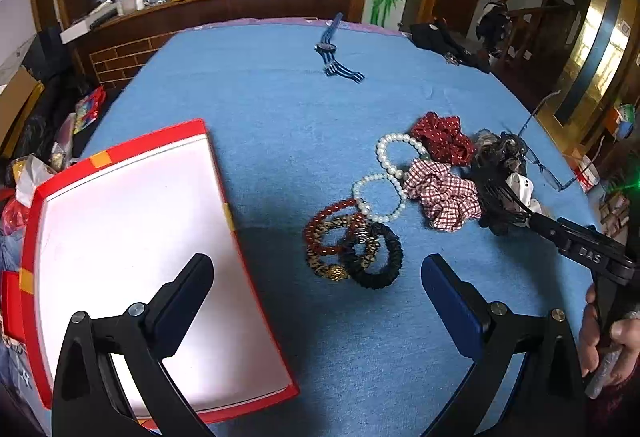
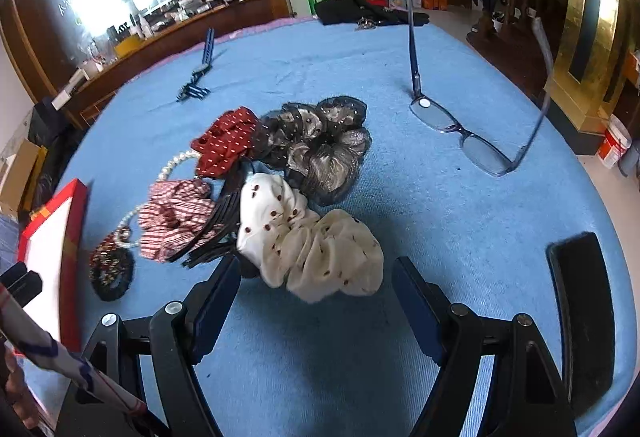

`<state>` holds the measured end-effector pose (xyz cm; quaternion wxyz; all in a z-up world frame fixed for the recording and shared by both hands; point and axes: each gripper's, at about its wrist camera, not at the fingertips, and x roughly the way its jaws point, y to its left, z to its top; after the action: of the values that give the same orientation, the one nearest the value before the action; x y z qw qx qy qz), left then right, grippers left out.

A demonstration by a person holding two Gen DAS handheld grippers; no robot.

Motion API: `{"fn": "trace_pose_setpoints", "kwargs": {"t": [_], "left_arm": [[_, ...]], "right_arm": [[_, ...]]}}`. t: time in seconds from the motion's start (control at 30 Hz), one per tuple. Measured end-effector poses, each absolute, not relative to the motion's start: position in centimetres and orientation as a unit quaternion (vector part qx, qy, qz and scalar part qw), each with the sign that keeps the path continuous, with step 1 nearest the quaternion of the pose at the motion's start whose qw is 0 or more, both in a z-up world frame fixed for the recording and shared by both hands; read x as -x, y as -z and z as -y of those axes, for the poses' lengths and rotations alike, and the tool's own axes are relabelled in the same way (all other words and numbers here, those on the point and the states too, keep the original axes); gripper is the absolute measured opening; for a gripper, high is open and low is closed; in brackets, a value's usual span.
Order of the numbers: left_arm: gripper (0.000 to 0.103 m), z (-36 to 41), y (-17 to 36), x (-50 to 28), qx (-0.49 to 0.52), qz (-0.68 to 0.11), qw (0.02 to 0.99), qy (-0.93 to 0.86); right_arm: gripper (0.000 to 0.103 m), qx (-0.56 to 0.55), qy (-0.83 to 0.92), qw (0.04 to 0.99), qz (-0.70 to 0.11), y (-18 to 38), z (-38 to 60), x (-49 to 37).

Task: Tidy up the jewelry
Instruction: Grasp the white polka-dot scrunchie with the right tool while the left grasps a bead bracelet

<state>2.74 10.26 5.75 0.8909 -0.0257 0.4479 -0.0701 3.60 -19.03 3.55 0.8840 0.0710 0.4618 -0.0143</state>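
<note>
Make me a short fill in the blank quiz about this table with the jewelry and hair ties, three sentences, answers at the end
1. The table is covered with a ____ cloth.
2. The tray with the white inside has a ____ rim.
3. The eyeglasses lie beside the scrunchie pile with their arms ____, not folded.
4. Both the left gripper and the right gripper have their fingers ____, holding nothing.

Answers: blue; red; open; open

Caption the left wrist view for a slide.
Open left hand-held gripper hovers over blue cloth between an empty red tray and piled bracelets and scrunchies.
</note>
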Motion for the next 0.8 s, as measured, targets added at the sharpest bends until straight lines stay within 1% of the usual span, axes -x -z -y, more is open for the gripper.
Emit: {"fn": "trace_pose_setpoints", "kwargs": {"t": [0.03, 0.07, 0.1, 0.13, 0.17, 0.27, 0.43, 0.5, 0.57, 0.6, 0.67, 0.7, 0.77, 0.8], "left_arm": [[0.103, -10.1, -5.5, -3.1, 0.026, -0.455, 0.887, 0.072], [0.103, -10.1, -5.2, -3.4, 0.028, -0.459, 0.885, 0.073], [0.103, -10.0, -5.0, -3.8, 0.032, -0.465, 0.881, 0.078], [0.099, -9.9, -4.8, -4.3, 0.036, -0.472, 0.877, 0.083], [0.093, -9.8, -4.7, -4.6, 0.038, -0.477, 0.874, 0.085], [0.085, -9.4, -4.5, -5.7, 0.042, -0.491, 0.864, 0.1], [0.084, -8.3, -5.0, -8.1, 0.033, -0.5, 0.859, 0.108], [0.08, -7.8, -5.0, -9.3, 0.029, -0.505, 0.856, 0.109], [0.07, -7.3, -4.6, -10.7, 0.026, -0.516, 0.849, 0.108], [0.068, -7.0, -4.2, -11.5, 0.026, -0.525, 0.843, 0.111], [0.059, -6.9, -3.4, -12.5, 0.028, -0.541, 0.834, 0.106], [0.058, -6.8, -2.9, -13.0, 0.029, -0.548, 0.829, 0.106], [0.051, -6.5, -2.1, -13.8, 0.029, -0.559, 0.822, 0.108], [0.051, -6.4, -1.8, -14.1, 0.025, -0.562, 0.82, 0.106]], "right_arm": [[0.073, -0.071, 0.014, 0.882, -0.465, -3.3, 19.1, -3.8], [0.058, -0.069, 0.014, 0.88, -0.47, -3.0, 19.1, -4.0], [0.051, -0.067, 0.016, 0.877, -0.476, -2.7, 19.1, -4.2], [0.036, -0.069, 0.017, 0.875, -0.479, -2.6, 19.3, -4.2], [0.023, -0.072, 0.02, 0.874, -0.48, -2.4, 19.5, -4.1], [0.018, -0.077, 0.022, 0.879, -0.471, -2.8, 20.0, -3.4], [0.017, -0.092, 0.019, 0.888, -0.451, -4.5, 20.9, -1.8], [0.017, -0.095, 0.015, 0.892, -0.443, -5.3, 21.1, -0.9], [0.017, -0.099, 0.013, 0.894, -0.436, -5.8, 21.1, -0.3], [0.017, -0.101, 0.012, 0.895, -0.433, -6.0, 21.2, 0.0], [0.018, -0.102, 0.01, 0.897, -0.43, -6.3, 21.3, 0.5], [0.018, -0.104, 0.01, 0.898, -0.428, -6.5, 21.4, 0.7], [0.018, -0.105, 0.008, 0.899, -0.425, -6.8, 21.6, 1.1], [0.018, -0.104, 0.009, 0.9, -0.424, -6.9, 21.6, 1.3]]}}
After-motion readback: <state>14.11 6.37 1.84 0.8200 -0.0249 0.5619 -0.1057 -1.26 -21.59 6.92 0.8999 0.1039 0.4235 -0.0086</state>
